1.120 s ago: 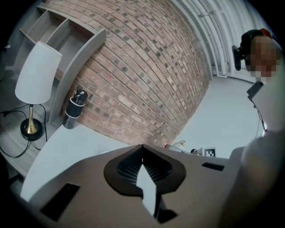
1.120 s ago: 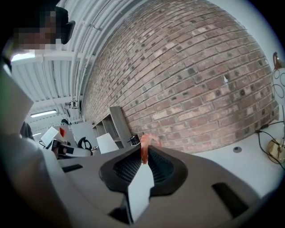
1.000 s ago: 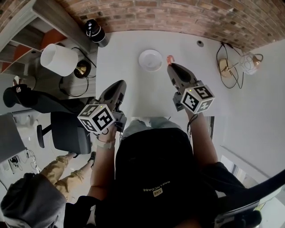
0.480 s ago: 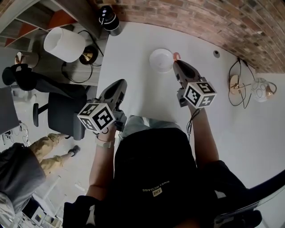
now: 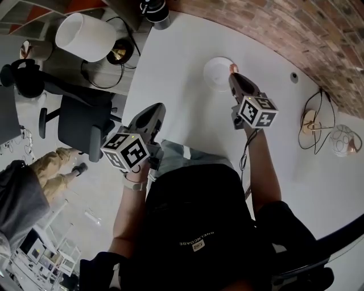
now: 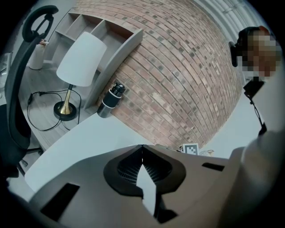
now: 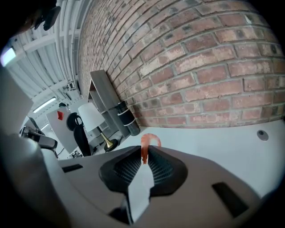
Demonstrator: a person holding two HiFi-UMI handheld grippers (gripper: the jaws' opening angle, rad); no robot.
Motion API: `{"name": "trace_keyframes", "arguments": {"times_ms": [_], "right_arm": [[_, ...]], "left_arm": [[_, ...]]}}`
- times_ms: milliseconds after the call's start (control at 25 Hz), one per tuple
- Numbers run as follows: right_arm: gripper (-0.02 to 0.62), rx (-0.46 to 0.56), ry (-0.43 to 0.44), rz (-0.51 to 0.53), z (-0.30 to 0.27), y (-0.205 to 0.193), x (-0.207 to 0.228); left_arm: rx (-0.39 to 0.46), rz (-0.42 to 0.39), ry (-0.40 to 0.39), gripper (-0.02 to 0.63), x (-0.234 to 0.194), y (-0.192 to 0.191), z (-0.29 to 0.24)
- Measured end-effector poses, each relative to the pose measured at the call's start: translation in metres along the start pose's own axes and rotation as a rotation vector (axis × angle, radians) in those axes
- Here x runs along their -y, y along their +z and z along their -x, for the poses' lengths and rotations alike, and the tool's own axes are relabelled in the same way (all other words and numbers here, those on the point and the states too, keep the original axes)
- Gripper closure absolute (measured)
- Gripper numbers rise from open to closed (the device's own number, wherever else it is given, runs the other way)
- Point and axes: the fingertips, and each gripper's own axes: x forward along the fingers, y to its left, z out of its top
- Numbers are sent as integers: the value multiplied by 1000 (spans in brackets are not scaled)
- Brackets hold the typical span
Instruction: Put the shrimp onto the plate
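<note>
Right fingers: closed on the shrimp [image 7: 148, 143]; the pads pinch its lower end, and the curled orange-pink body sticks up past the tips.
Right gripper [image 7: 144, 152]: pointed toward the brick wall [image 7: 200, 67], with white table [image 7: 213, 142] beyond the tips.
Shrimp, head view: a small pink spot [image 5: 232, 68] at the tip of the right gripper [image 5: 234, 75], off the table surface.
Plate [image 5: 216, 77]: white and round, on the table toward the wall. The shrimp is at its right rim; I cannot tell whether it is over the rim or just beside it.
Left fingers: shut tip to tip with nothing between them; only pale table shows through the gap lower down.
Left gripper [image 6: 142, 149]: low over the near-left part of the table, well apart from the plate; in the head view [image 5: 158, 111] it is near the table's left edge.
Marker cubes: one on the right gripper [image 5: 257, 112], one on the left [image 5: 128, 152].
Table [image 5: 187, 119]: white, with a small round grommet [image 5: 294, 75] right of the plate, also in the right gripper view [image 7: 262, 135].
Black cylinder: upright at the table's far-left corner against the wall [image 5: 152, 7] [image 6: 111, 99] [image 7: 126, 118].
Lamp: white shade [image 5: 85, 37] [image 6: 82, 60] on a brass base [image 6: 64, 111], on a lower surface left of the table.
Right end of table: a second small lamp and looped black cable [image 5: 315, 122].
Floor, left: a black office chair [image 5: 79, 131]; beside it a second person's legs in tan trousers [image 5: 51, 165].
</note>
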Motion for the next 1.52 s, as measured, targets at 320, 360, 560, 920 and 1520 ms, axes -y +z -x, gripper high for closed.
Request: {"name": "trace_keyframes", "arguments": {"times_ms": [320,360,560,920,1520], "right_arm": [[548,-105,-6,-5,-47,-29,16],[548,-114,-10,-3,-52,-31,17],[548,-164,-42,13,-72,-42,26],[548,-241,-92,0,-95,-61,43],[548,-321,-132,-8,-114,-81,55]], "left_arm": [[7,62,63,603,-27,-13,5],[9,69,71,603,-30,-14,6],[13,92,97,603,-45,-17,6],[12,122,116,603,-62,-20,2],[2,160,130,603,-75,-30,0]]}}
